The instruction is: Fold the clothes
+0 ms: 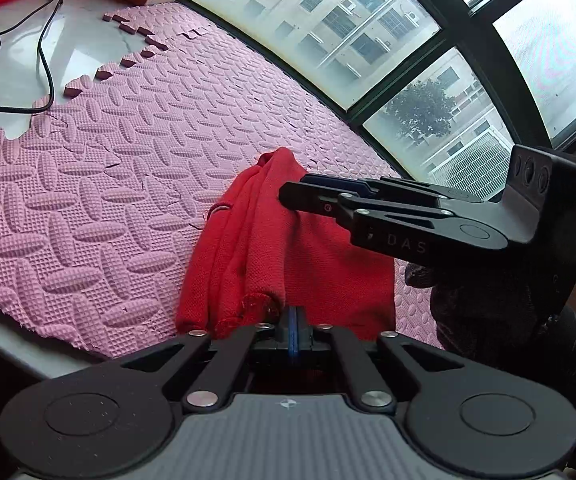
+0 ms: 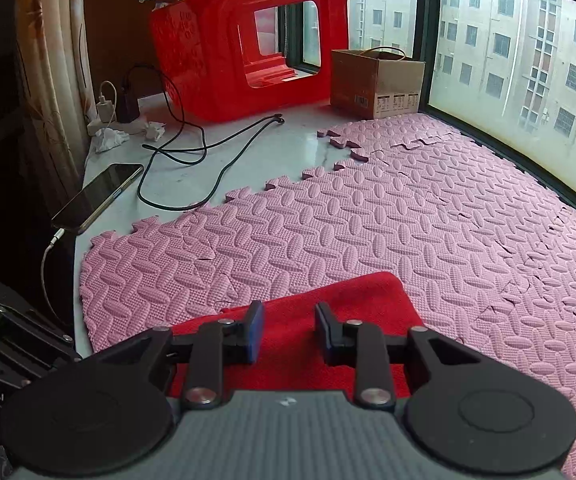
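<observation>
A red knitted garment point(image 1: 259, 240) lies partly bunched on the pink foam mat point(image 1: 107, 184). My left gripper point(image 1: 294, 318) is shut on the garment's near hem and lifts it into folds. My right gripper point(image 2: 288, 332) is open, its jaws apart over the flat red garment point(image 2: 328, 296) without holding it. In the left wrist view the right gripper point(image 1: 300, 194) comes in from the right, over the garment's top edge.
The pink mat point(image 2: 408, 220) covers a white sill beside windows point(image 2: 508, 60). Behind it stand a red plastic stool point(image 2: 223, 56) on its side and a cardboard box point(image 2: 376, 84). Black cables point(image 2: 191, 152), a phone point(image 2: 95, 196) and chargers lie at the left.
</observation>
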The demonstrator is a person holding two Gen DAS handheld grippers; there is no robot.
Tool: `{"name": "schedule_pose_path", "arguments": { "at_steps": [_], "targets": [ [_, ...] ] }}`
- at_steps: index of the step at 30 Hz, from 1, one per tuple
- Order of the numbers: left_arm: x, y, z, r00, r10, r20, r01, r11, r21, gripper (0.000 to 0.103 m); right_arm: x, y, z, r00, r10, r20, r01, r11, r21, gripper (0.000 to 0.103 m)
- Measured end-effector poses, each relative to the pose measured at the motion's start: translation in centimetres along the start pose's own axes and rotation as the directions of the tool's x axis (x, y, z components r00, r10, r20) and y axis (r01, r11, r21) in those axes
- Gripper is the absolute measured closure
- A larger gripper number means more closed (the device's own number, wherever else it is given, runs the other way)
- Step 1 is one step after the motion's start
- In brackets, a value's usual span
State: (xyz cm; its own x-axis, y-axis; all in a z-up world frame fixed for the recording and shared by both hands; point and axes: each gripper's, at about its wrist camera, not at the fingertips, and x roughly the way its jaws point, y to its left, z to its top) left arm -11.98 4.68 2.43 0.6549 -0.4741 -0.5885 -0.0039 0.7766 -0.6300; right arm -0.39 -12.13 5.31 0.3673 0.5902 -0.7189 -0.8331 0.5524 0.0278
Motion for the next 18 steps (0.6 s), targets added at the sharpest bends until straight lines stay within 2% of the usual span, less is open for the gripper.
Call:
{"name": "schedule_pose_path", "arguments": {
  "at_steps": [6, 10, 13, 18],
  "targets": [
    [0.0, -0.1, 0.0, 1.000, 0.005, 0.003, -0.005, 1.000, 0.010, 0.100, -1.3, 0.6, -1.5, 1.000, -0.003, 0.018, 0.003, 1.000, -0.009, 0.075],
    [0.0, -0.2, -0.1, 1.000, 0.008, 0.005, -0.008, 1.000, 0.011, 0.100, -3.6, 0.4, -2.0, 1.000, -0.010, 0.030, 0.010, 1.000, -0.003, 0.070],
    [0.0, -0.2, -0.1, 1.000, 0.009, 0.007, -0.009, 1.000, 0.013, 0.100, -5.5, 0.5, -3.3, 0.999, -0.014, 0.029, 0.014, 1.000, -0.006, 0.069],
    [0.1, -0.3, -0.2, 1.000, 0.009, 0.004, -0.009, 1.000, 0.024, 0.100, -6.2, 1.4, -6.1, 0.998, -0.041, 0.041, 0.042, 0.999, -0.025, 0.067]
  ]
}}
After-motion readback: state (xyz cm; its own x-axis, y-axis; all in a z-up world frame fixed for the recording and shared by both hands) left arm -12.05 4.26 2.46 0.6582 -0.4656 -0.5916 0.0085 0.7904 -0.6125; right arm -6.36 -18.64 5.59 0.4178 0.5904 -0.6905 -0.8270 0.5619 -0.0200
